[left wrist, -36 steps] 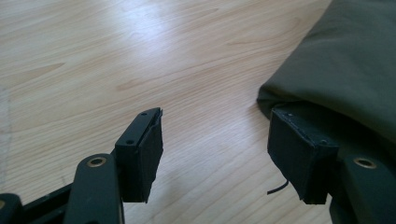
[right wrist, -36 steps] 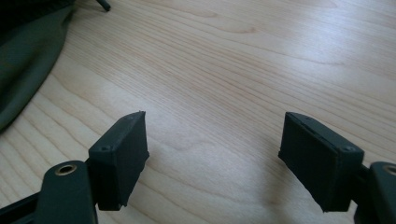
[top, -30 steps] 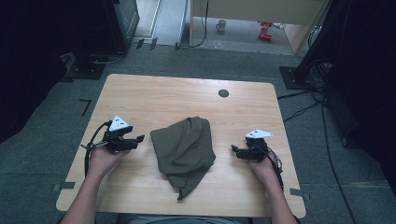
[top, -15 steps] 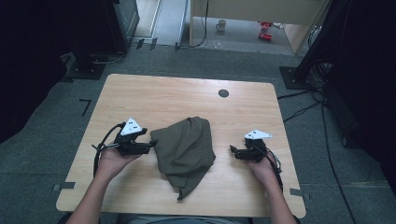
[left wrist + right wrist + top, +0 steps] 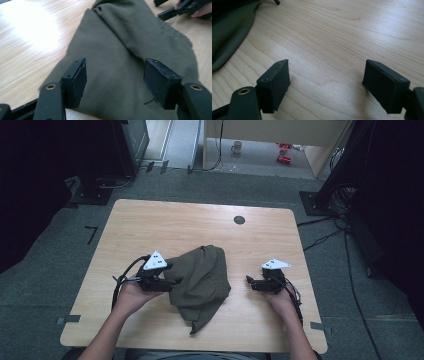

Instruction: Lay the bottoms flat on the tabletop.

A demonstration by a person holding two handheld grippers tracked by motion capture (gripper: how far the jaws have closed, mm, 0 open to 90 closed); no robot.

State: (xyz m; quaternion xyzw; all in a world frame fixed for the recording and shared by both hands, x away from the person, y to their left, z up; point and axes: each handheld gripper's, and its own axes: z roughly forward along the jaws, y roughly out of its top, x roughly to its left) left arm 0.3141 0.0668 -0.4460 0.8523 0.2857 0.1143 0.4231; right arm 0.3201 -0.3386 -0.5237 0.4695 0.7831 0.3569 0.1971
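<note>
While the right gripper [image 5: 251,283] has stayed where it was, jaws apart over bare tabletop [image 5: 165,227], we see that the left gripper [image 5: 176,281] has slid inward from a second ago and now reaches over the near edge of the olive cloth [image 5: 202,279], jaws spread wide with nothing pinched. The cloth lies crumpled mid-tabletop, unmoved between both grippers.

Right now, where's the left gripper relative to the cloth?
In the high view the left gripper is at the olive cloth's left edge, near the table's front. Its own view shows open jaws over the fabric, not closed.
</note>
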